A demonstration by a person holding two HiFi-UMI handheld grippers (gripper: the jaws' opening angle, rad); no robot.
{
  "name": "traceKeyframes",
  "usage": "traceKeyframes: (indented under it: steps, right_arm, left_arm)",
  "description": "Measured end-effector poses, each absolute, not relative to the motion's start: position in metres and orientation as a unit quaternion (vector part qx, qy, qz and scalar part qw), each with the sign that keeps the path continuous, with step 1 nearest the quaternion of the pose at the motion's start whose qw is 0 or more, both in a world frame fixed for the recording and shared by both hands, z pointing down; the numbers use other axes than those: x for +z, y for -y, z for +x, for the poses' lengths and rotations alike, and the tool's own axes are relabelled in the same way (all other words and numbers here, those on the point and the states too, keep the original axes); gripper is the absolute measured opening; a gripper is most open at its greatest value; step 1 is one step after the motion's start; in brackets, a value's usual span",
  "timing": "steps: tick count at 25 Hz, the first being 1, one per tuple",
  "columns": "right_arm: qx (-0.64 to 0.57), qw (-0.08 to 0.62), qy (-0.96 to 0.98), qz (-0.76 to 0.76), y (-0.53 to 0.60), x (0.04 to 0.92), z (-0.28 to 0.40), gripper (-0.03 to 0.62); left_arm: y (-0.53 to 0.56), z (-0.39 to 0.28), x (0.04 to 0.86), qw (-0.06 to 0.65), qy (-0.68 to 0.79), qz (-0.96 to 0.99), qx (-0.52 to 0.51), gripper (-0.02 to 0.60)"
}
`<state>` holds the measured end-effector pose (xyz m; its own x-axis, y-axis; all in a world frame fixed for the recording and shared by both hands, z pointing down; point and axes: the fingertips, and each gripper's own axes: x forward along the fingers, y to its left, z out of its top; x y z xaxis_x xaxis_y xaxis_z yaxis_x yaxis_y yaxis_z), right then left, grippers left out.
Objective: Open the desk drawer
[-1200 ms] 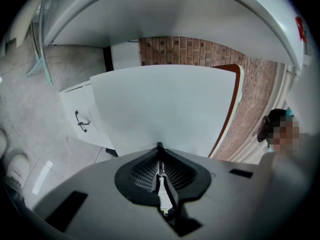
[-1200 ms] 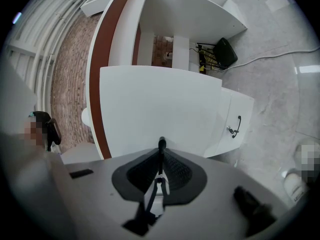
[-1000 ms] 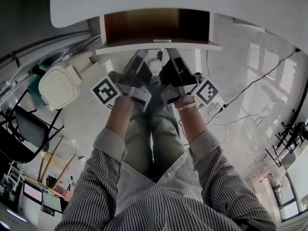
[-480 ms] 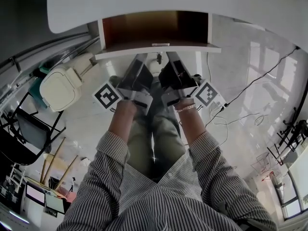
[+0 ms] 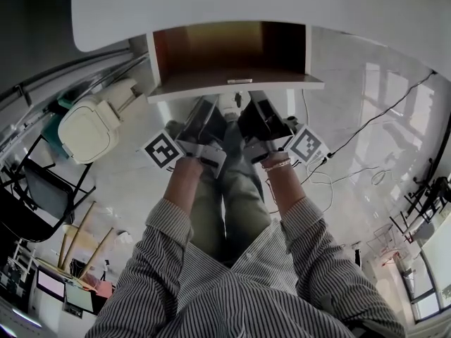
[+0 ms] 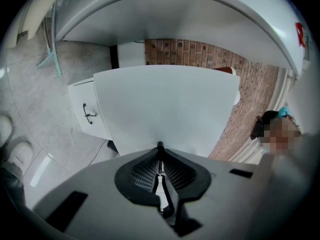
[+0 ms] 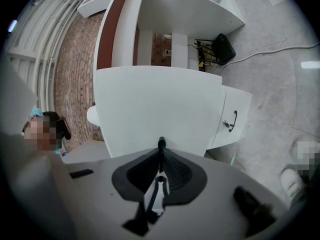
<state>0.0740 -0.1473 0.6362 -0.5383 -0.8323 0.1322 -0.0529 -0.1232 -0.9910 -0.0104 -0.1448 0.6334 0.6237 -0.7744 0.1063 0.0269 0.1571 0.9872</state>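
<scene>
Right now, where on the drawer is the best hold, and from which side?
The thin dark handle on the white drawer front, taken head-on from the front. It stands proud of a flat panel, so jaws can close across it.

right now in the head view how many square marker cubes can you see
2. One marker cube sits on the left gripper, the other on the right gripper, both on the near side of the open drawer. None seems hidden.
</scene>
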Motion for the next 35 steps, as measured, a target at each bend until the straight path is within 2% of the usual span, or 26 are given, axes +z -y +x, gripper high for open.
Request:
traceKeyframes:
  steps: [35]
  right_arm:
    - [-0.68,0.269,-0.522,-0.438,0.123,0.712,0.078,0.037]
  left_arm:
    - [0.121,-0.008,0.706,0.716,0.356,0.556,-0.224,0.041]
